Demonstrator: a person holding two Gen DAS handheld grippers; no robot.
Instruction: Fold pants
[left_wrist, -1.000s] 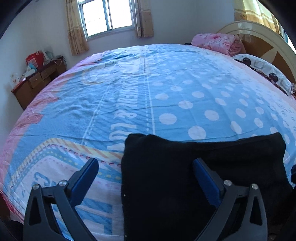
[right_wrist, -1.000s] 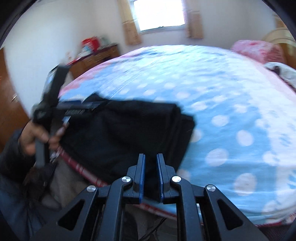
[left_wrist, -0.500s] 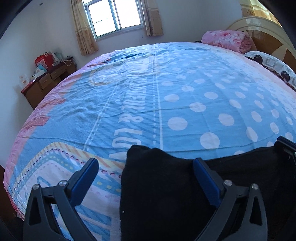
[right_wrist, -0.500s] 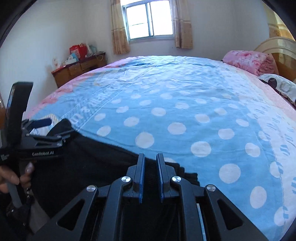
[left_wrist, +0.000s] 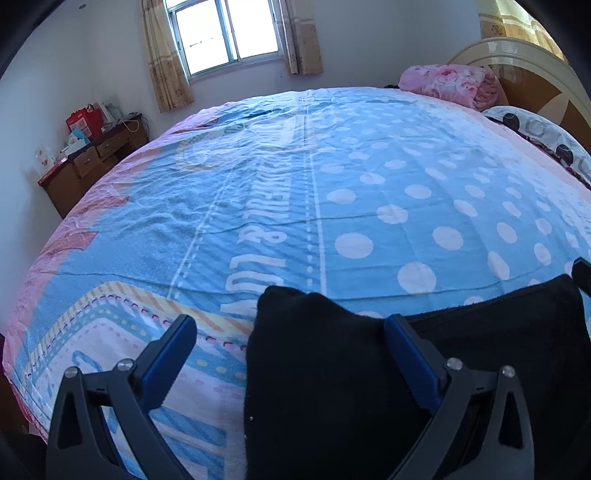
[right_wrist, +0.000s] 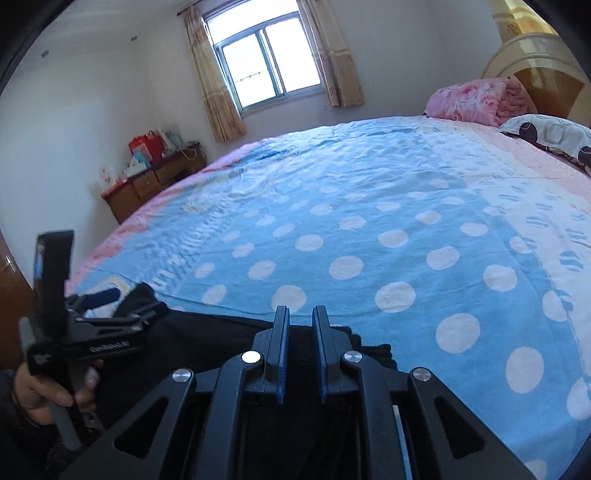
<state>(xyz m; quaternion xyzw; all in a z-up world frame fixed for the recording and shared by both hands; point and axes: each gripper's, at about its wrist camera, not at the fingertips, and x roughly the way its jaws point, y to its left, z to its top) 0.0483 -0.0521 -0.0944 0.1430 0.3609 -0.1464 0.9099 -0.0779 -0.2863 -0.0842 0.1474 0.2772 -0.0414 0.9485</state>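
So the black pants (left_wrist: 369, 387) are bunched in a folded heap at the near edge of the bed (left_wrist: 332, 192), sitting on that blue polka-dot sheet (right_wrist: 369, 236) with the big white lettering. The left gripper (left_wrist: 288, 343) has its jaws spread wide apart, one blue finger out over the striped border of the sheet and the other over the pants, with a hump of the fabric poking up between them, not pinched at all. The right gripper (right_wrist: 300, 332) is the opposite: jaws pulled close together and clamped on a strip of the black cloth right at the pants' far edge. From the right wrist view you can see the person's left hand (right_wrist: 44, 391) wrapped around the left gripper's handle, low at the bed's edge. Further back there's a pink floral blanket (left_wrist: 450, 83) rolled up by the headboard (right_wrist: 532, 62), a spotted pillow (right_wrist: 554, 133) beside it, a curtained window (left_wrist: 229, 33), and a cluttered wooden dresser (left_wrist: 85, 162) against the wall.
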